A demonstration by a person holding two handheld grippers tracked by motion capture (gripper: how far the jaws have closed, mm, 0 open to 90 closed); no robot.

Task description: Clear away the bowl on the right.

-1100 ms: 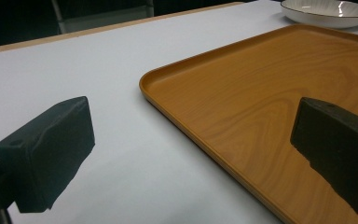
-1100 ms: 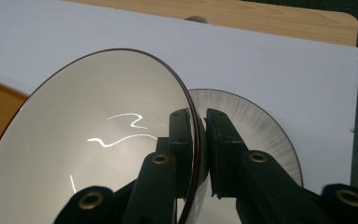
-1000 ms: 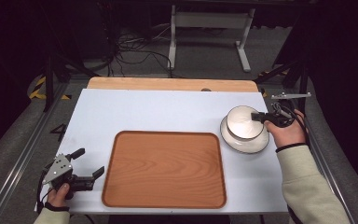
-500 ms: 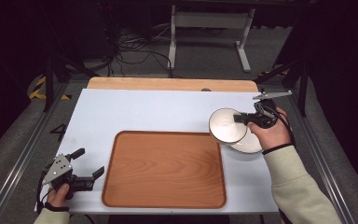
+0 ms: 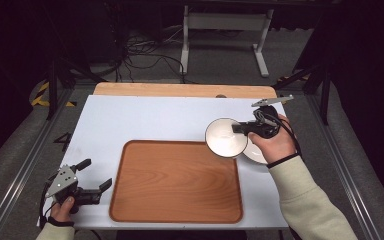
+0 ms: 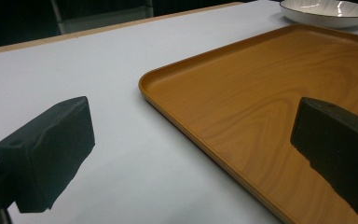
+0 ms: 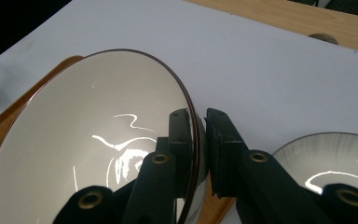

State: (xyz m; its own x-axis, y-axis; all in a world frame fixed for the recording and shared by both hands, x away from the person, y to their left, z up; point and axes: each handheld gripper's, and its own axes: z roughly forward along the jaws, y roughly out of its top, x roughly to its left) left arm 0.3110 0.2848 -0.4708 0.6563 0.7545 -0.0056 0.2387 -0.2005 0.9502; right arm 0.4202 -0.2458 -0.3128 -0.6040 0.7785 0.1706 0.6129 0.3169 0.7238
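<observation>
Now the right gripper [image 5: 236, 128] is clamped on the rim of a white bowl [image 5: 224, 137], holding it tilted above the wooden tray's [image 5: 175, 182] two o'clock corner, just beside a second bowl [image 5: 256, 151] on the table [image 5: 145, 117]. At eight o'clock, the left gripper [image 5: 95, 174] rests with jaws apart.

A white table top [image 5: 145, 122] carries a brown wooden tray [image 5: 175, 182] with a raised rim. A bare wooden strip [image 5: 180, 90] borders its far edge. Beyond it, cables [image 5: 145, 55] lie on the grey floor beside a white stand [image 5: 225, 35].
</observation>
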